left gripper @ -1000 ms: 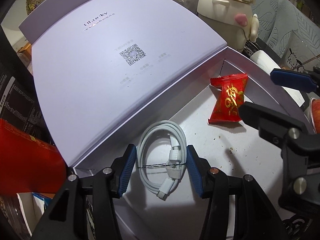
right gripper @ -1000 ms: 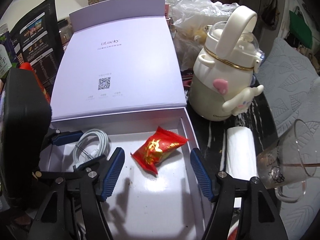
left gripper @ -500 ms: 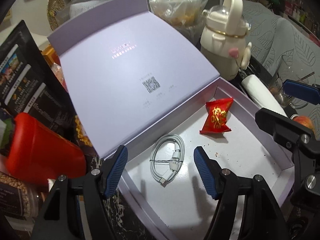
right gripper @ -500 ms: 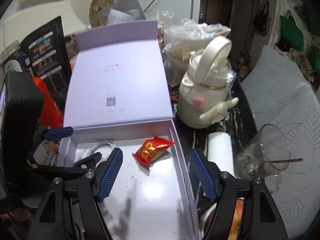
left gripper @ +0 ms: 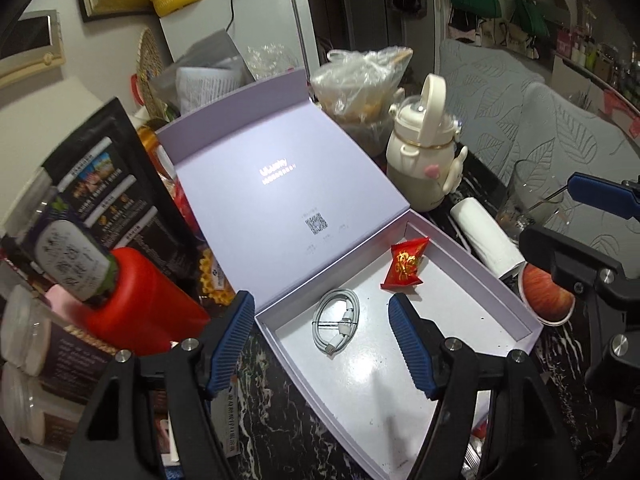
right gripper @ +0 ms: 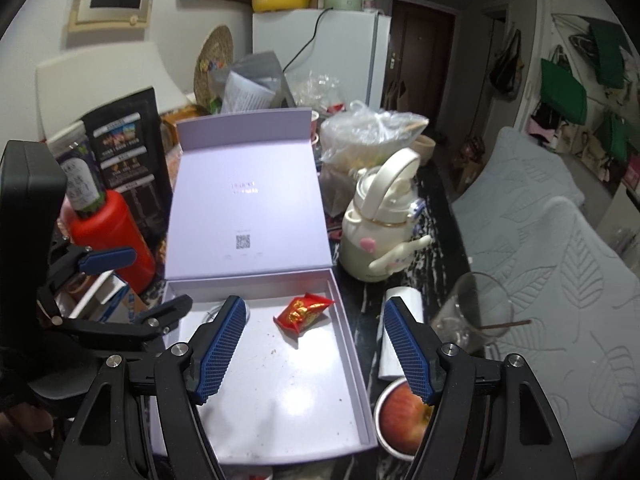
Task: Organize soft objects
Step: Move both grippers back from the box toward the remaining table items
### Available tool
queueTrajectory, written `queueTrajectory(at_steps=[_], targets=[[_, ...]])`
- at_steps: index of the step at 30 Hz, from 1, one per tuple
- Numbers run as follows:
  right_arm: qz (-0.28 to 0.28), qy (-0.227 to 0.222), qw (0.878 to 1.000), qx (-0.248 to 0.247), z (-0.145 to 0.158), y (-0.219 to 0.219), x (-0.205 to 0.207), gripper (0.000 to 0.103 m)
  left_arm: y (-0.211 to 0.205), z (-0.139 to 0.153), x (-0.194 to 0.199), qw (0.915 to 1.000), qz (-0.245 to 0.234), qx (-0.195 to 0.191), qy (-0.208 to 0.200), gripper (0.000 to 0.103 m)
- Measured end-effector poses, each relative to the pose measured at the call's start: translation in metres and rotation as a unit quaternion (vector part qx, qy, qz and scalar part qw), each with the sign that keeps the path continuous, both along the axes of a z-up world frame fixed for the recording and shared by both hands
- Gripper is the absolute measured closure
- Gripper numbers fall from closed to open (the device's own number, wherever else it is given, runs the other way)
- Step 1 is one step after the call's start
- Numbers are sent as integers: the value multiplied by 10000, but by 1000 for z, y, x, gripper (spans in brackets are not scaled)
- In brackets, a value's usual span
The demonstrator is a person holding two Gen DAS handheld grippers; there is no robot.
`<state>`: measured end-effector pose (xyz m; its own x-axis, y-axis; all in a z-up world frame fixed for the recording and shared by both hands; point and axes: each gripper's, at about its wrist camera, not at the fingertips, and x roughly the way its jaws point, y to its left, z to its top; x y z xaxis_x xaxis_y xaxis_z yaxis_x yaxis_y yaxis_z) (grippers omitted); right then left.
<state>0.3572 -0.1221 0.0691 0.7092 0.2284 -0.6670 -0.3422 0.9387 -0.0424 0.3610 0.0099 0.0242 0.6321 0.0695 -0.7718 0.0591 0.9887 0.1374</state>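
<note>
An open lilac box [left gripper: 496, 280] [right gripper: 352, 344] lies on the dark marble table, lid tilted back. Inside lie a coiled white cable [left gripper: 336, 322] and a red candy packet [left gripper: 405, 265] [right gripper: 303, 312]. In the right wrist view only a bit of the cable [right gripper: 214, 312] shows behind a finger. My left gripper [left gripper: 322, 344] is open and empty, raised above the box's near left corner. My right gripper [right gripper: 314, 354] is open and empty, raised over the box's right side.
A cream character kettle [left gripper: 424, 160] [right gripper: 380, 236], a white roll [left gripper: 486, 236], a glass cup [right gripper: 472, 312] and a cup holding an apple [right gripper: 404, 416] stand right of the box. A red bottle [left gripper: 148, 304] and black packets [right gripper: 124, 164] crowd the left.
Both grippers have pulled back and up from the box. The left gripper, earlier low around the cable, is now well above it. Cable and candy have not moved.
</note>
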Motion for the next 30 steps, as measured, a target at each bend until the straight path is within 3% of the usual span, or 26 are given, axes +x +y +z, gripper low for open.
queueTrajectory(at_steps=[16,21,30], targets=[[-109,-529,9984,194,50,-22,-95,29,-10,69,-95,9968,-115,129,-780,34],[-167,-565,9981,191,46,-28,-127,27,-15,75,-128,9936,-101,312,-1082,34],[-175,-779,9968,-60,29,-34,-184,25,-29,61,-181,9921,-236,314,-1187,31]])
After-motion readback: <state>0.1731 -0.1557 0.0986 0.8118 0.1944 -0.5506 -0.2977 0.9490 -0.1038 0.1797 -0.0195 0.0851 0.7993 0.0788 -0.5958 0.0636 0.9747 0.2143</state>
